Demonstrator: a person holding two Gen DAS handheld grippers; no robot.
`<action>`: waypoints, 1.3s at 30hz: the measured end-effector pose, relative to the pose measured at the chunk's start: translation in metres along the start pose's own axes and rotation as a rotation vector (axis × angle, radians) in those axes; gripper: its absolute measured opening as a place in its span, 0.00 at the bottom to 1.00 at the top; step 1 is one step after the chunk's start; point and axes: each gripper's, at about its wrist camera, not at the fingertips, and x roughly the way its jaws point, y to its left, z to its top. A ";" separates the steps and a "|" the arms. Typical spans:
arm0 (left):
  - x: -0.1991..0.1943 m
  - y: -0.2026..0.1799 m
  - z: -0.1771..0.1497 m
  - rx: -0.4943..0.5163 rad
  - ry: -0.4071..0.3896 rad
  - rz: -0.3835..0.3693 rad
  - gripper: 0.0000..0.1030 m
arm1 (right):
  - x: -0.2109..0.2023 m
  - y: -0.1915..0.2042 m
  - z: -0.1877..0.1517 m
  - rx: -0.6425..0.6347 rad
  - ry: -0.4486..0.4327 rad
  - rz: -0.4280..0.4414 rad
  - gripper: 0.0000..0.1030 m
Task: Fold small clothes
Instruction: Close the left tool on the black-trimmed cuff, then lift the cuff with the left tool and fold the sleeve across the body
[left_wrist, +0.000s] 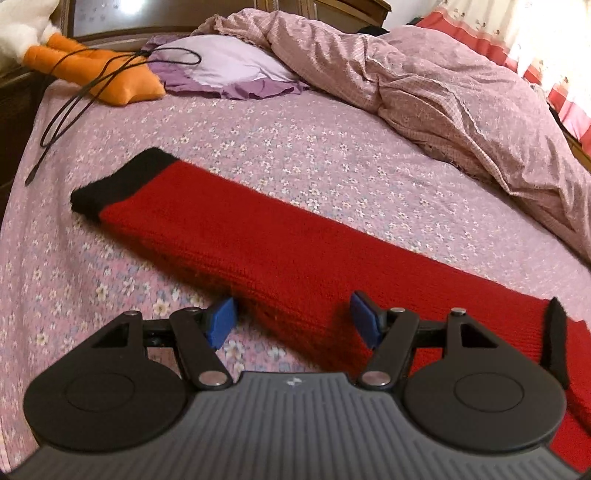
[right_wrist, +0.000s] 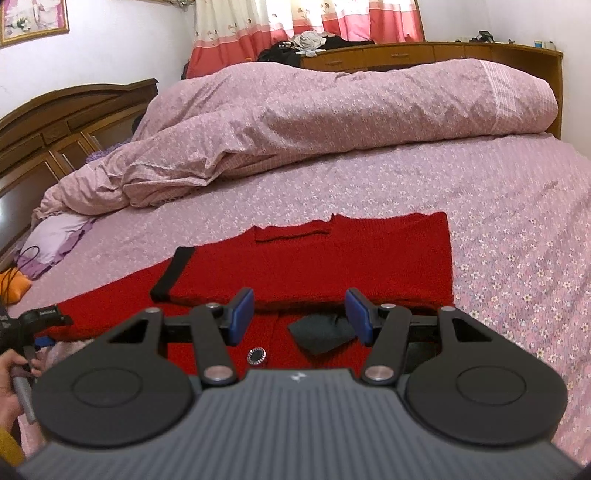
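Observation:
A red knitted sweater lies flat on the flowered bedsheet. One sleeve is folded across its body and ends in a black cuff. A black patch and a round button show near its front edge. The other sleeve stretches out to the upper left, ending in a black cuff. My left gripper hangs open over that sleeve's near edge, its blue pads clear of the cloth. My right gripper stands open just above the sweater's folded edge, gripping nothing.
A bunched pink duvet fills the far side of the bed. A lilac pillow, an orange plush toy and a black cable lie near the wooden headboard. A person's hand holds the left gripper's handle.

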 end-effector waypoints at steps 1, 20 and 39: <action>0.002 -0.001 0.001 0.009 -0.004 0.002 0.69 | 0.000 0.000 -0.001 0.002 0.004 -0.001 0.55; 0.008 0.003 0.024 0.031 -0.032 -0.064 0.24 | 0.006 -0.012 -0.008 0.052 0.031 -0.048 0.55; -0.125 -0.123 0.054 0.135 -0.265 -0.483 0.14 | -0.012 -0.022 -0.011 0.083 -0.023 -0.029 0.55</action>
